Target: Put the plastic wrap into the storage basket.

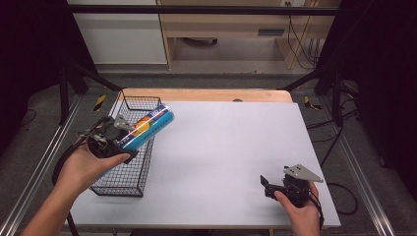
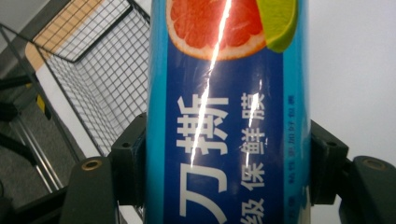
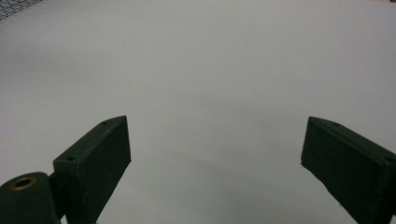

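A long blue box of cling film [image 1: 146, 128] with a grapefruit picture hangs tilted over the black wire basket [image 1: 129, 178] at the table's left. My left gripper [image 1: 118, 140] is shut on its lower end. In the left gripper view the box [image 2: 229, 116] runs up between the two black jaws, whose pads [image 2: 133, 158] press on both its sides. My right gripper [image 1: 270, 186] rests low near the table's front right, held by a hand. In the right gripper view its jaws stand wide apart over the bare white tabletop [image 3: 210, 84], and that gripper [image 3: 215, 158] is open with nothing between them.
The white tabletop [image 1: 231, 147] stretches between the basket and the right hand. A wooden edge [image 1: 206, 94] runs along the far side. Black frame posts [image 1: 66, 93] stand at the left and right, with metal rails beside the table.
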`<state>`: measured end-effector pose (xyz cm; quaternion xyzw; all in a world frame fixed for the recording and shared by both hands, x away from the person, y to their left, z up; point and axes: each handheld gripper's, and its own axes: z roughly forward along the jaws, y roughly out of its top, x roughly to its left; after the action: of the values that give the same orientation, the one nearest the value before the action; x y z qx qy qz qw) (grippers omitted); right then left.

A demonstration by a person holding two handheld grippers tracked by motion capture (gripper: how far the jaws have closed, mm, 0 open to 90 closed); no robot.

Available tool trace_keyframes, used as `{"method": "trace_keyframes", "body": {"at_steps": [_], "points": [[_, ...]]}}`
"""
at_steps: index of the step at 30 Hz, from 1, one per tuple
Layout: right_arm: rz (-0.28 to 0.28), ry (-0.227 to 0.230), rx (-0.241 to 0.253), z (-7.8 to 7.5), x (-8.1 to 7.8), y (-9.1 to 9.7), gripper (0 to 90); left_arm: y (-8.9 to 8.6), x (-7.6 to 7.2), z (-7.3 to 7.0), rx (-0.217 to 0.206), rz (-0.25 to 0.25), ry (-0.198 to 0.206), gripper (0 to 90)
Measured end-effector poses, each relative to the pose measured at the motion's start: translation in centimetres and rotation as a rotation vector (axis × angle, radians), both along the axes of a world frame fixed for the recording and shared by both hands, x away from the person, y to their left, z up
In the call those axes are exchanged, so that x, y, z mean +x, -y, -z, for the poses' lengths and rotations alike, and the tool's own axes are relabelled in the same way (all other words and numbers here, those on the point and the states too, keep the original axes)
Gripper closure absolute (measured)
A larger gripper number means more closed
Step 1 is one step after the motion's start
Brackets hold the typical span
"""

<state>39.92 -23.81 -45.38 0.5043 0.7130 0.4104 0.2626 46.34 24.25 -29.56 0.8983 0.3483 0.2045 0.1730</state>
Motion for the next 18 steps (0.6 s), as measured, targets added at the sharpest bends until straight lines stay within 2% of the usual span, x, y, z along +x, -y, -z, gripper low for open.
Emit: {"method": "trace_keyframes", "body": {"at_steps": [2, 8, 13, 18], "points": [[0.002, -0.012, 0.000, 0.1, -0.1, 0.3, 8.5, 0.0, -0.2, -0.2, 0.017, -0.027, -0.005, 31.9], [0.003, -0.003, 0.002, -0.1, -0.2, 0.5, 8.6, 0.1, -0.6, -0.5, 0.017, -0.063, -0.007, 31.9], [-0.002, -0.002, 0.001, -0.1, -0.3, 0.3, 8.6, -0.1, -1.0, -1.2, 0.013, -0.122, -0.003, 31.9], [0.001, -0.009, -0.004, 0.1, -0.2, 0.3, 8.7, -0.5, -1.2, -1.3, 0.014, -0.154, -0.023, 31.9]]}}
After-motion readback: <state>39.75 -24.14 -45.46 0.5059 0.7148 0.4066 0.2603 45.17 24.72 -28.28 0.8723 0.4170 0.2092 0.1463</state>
